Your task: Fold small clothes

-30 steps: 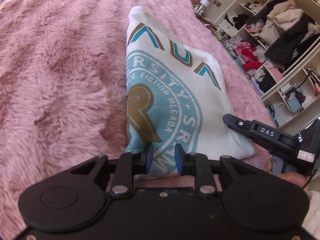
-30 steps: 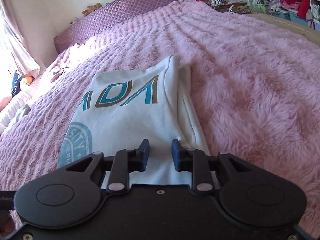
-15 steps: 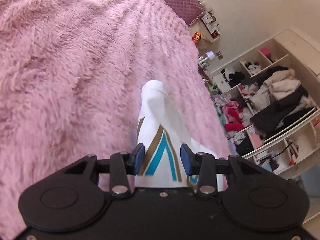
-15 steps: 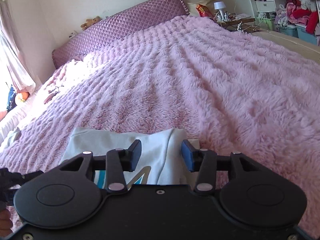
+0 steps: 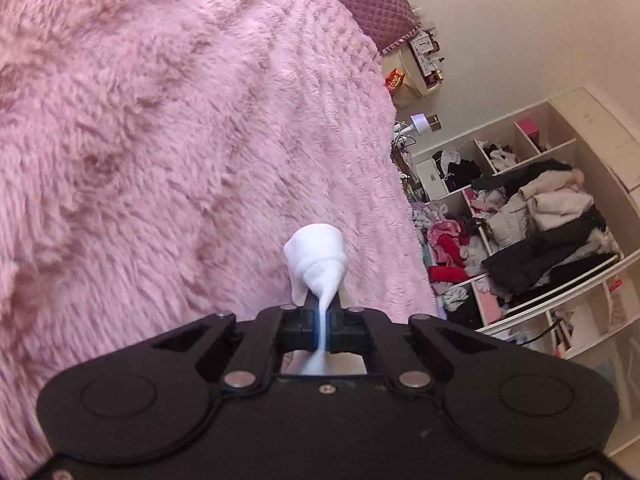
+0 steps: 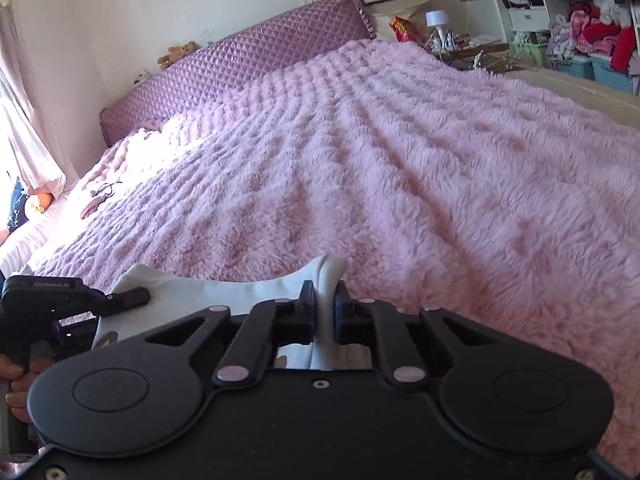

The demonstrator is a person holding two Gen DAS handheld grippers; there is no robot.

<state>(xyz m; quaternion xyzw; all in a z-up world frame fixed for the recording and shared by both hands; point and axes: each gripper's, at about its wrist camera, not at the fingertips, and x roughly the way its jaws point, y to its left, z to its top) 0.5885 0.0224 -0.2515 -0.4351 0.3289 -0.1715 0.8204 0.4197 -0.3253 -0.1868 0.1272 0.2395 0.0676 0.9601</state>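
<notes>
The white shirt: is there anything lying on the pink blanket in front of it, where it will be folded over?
Nothing visible does. Both the left gripper and the right gripper are shut on the white shirt, and the pink blanket ahead shows only bare fur.

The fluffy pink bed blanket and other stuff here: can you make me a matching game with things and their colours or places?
Things:
1. fluffy bed blanket
2. quilted headboard cushion
3. soft cotton garment
4. small table lamp

Matches:
A. purple
B. pinched in both grippers
C. pink
D. on the bedside table

Pairs: 1-C, 2-A, 3-B, 4-D
</notes>
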